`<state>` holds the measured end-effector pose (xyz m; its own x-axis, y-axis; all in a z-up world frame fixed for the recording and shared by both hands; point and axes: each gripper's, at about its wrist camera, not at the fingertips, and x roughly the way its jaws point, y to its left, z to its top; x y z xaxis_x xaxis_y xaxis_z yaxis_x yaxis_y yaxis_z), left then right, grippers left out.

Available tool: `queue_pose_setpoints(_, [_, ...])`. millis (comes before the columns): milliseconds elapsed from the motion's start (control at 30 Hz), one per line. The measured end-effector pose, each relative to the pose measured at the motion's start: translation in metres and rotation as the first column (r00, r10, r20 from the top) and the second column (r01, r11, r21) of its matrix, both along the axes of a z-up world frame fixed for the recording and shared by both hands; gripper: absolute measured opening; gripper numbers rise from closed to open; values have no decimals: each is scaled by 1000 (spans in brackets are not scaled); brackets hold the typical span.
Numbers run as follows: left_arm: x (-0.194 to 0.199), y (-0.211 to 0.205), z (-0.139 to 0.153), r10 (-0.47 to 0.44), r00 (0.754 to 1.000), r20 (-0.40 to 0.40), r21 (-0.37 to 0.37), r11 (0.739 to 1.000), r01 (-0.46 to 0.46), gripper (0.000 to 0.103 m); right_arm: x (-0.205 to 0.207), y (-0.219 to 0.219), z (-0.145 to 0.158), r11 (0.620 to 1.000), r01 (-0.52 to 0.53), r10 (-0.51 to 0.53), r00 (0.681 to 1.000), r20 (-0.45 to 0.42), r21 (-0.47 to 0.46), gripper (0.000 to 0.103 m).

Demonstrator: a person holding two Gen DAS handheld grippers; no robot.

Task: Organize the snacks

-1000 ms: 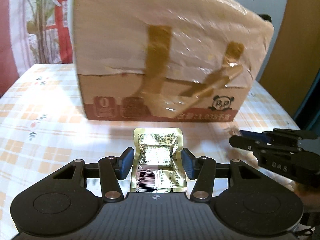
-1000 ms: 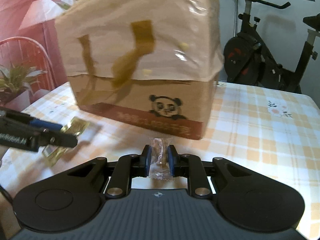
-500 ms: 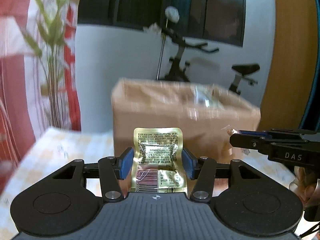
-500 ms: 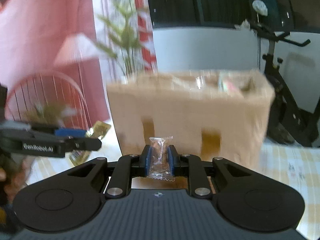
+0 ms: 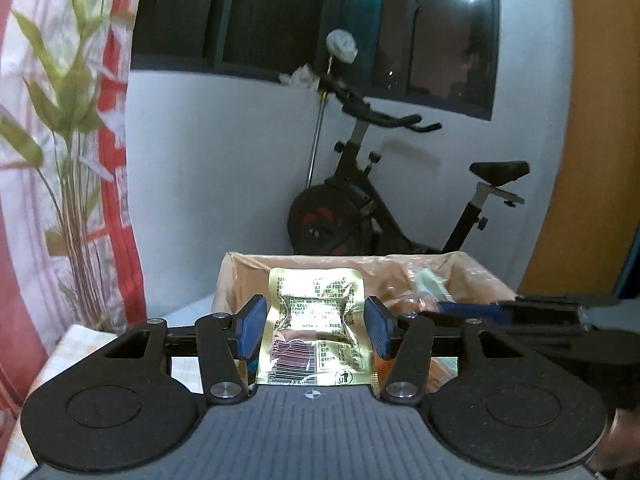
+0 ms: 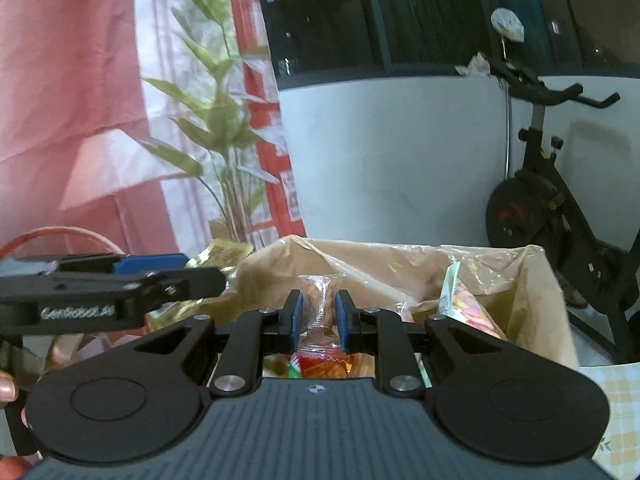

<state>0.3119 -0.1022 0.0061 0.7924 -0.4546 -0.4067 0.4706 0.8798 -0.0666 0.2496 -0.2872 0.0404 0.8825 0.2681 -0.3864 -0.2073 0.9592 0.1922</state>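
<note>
My left gripper [image 5: 314, 314] is shut on a gold foil snack packet [image 5: 316, 344], holding it by its two side edges above the near rim of the cardboard box [image 5: 248, 276]. The box is lined with clear plastic and open at the top. My right gripper [image 6: 319, 312] is shut on a small clear-wrapped snack [image 6: 318, 298] over the same box [image 6: 536, 280], where several colourful snack packs [image 6: 464, 304] lie inside. Each gripper shows side-on in the other's view: the right gripper [image 5: 464, 307], and the left gripper [image 6: 188, 270] with the gold packet [image 6: 224, 254].
An exercise bike [image 5: 360, 220] stands behind the box against a white wall. A leafy plant [image 6: 216, 128] and a red curtain [image 6: 60, 80] are to the left. The checked tablecloth [image 6: 612, 396] shows at the lower right. A person's fingers [image 6: 6, 388] hold the left gripper.
Both grippers have risen with their snacks, from table level in front of the box's side to above its open top. The box's inside has come into sight.
</note>
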Motion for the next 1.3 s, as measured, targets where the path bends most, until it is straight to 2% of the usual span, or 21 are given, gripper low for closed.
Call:
queue_pose_setpoints(167, [26, -4, -14, 23, 998, -54, 15, 1000, -22, 57, 26, 7, -12, 999, 17, -19, 998, -59, -40, 19])
queue_pose_setpoints(267, [26, 1, -17, 23, 998, -54, 14, 1000, -22, 62, 32, 4, -19, 998, 34, -38, 995, -89, -49, 23])
queue_pose_setpoints(333, [23, 5, -17, 14, 999, -50, 16, 1000, -13, 69, 32, 3, -20, 998, 32, -38, 995, -88, -62, 33])
queue_pose_setpoints(400, [22, 11, -15, 13, 999, -50, 13, 1000, -13, 73, 29, 4, -18, 996, 38, -45, 996, -79, -83, 51])
queue_pose_setpoints(533, [7, 14, -8, 48, 999, -3, 39, 998, -47, 88, 23, 3, -11, 995, 61, -67, 995, -69, -81, 72])
queue_pose_setpoints(567, [4, 15, -6, 54, 998, 8, 40, 998, -55, 89, 20, 2, -10, 994, 69, -75, 995, -66, -79, 81])
queue_pose_setpoints(600, [0, 17, -3, 56, 998, 14, 37, 998, -56, 89, 18, 1, -8, 994, 77, -82, 995, -60, -78, 84])
queue_pose_setpoints(800, [-22, 28, 15, 59, 998, 13, 0, 998, -59, 91, 0, 2, 4, 991, 110, -114, 992, -49, -82, 92])
queue_pose_setpoints(1000, [-59, 32, 35, 100, 992, 72, 36, 994, -103, 96, -26, 11, 23, 982, 153, -159, 986, -49, -110, 102])
queue_pose_setpoints(1133, [-83, 36, 45, 119, 989, 91, 28, 992, -122, 98, -53, 15, 36, 979, 188, -188, 982, 7, -79, 103])
queue_pose_setpoints(1300, [-105, 41, 54, 163, 981, 106, 34, 985, -167, 98, -76, 19, 50, 974, 222, -221, 975, 20, -49, 103])
